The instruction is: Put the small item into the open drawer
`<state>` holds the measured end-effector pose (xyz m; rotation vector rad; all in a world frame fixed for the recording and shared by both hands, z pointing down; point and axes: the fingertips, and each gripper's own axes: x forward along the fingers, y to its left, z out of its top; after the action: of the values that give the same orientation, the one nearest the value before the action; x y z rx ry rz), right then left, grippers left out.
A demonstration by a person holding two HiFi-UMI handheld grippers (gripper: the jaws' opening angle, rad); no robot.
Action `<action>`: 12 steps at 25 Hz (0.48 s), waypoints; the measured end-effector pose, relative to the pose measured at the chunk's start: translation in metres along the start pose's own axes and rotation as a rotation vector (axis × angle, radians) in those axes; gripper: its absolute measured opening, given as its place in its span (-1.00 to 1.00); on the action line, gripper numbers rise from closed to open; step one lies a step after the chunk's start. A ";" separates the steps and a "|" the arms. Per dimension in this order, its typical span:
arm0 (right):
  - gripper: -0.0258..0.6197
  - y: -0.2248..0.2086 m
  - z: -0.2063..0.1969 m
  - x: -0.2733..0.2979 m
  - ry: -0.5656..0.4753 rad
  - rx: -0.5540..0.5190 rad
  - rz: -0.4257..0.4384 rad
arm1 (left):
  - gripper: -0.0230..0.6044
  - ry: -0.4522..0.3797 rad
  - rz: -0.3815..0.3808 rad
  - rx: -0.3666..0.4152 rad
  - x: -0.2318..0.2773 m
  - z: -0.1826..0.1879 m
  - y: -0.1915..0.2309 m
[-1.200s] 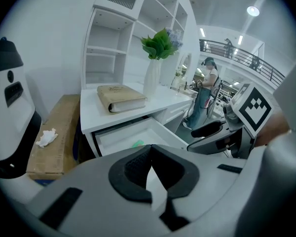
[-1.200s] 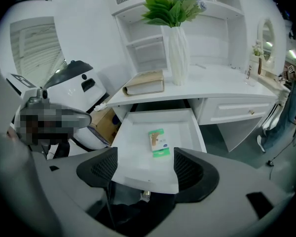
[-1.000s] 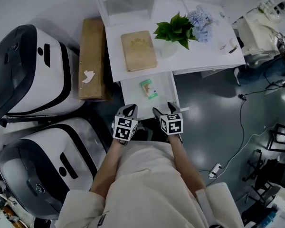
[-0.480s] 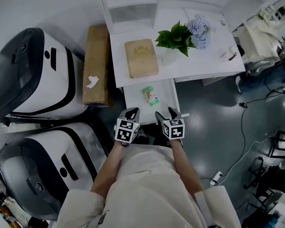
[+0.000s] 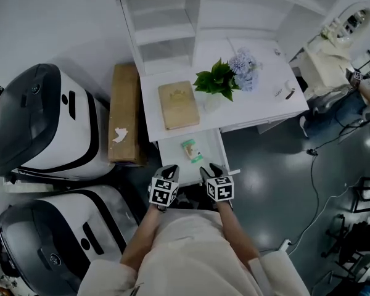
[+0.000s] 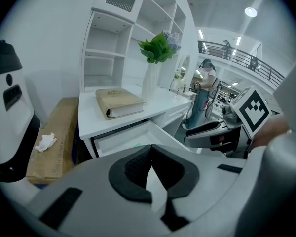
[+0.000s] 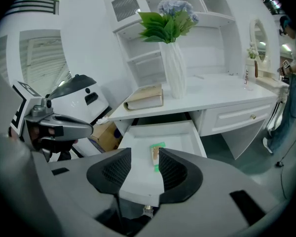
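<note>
Right gripper (image 7: 144, 155) jaws freshly narrower, empty

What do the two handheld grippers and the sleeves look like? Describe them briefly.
The left gripper and the right gripper match: light grey moulded bodies, black ribbed pads, and on each a cube with black-and-white square markers. No cables show. The person wears a pale cream top with loose sleeves.
</note>
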<state>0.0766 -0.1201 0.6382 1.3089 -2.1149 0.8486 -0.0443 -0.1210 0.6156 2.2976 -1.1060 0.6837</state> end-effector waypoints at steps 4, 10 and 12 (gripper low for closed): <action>-0.56 -0.002 0.005 -0.002 -0.005 0.002 -0.009 | -0.88 -0.005 -0.006 0.001 0.002 0.004 -0.001; -0.84 -0.007 0.008 -0.002 -0.010 0.008 -0.020 | -0.88 -0.006 -0.010 -0.005 0.005 0.005 0.001; -0.84 -0.005 0.008 -0.001 -0.006 0.008 -0.015 | -0.88 -0.006 -0.011 -0.006 0.005 0.005 0.002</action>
<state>0.0812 -0.1271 0.6335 1.3314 -2.1062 0.8482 -0.0416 -0.1281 0.6152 2.3001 -1.0961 0.6692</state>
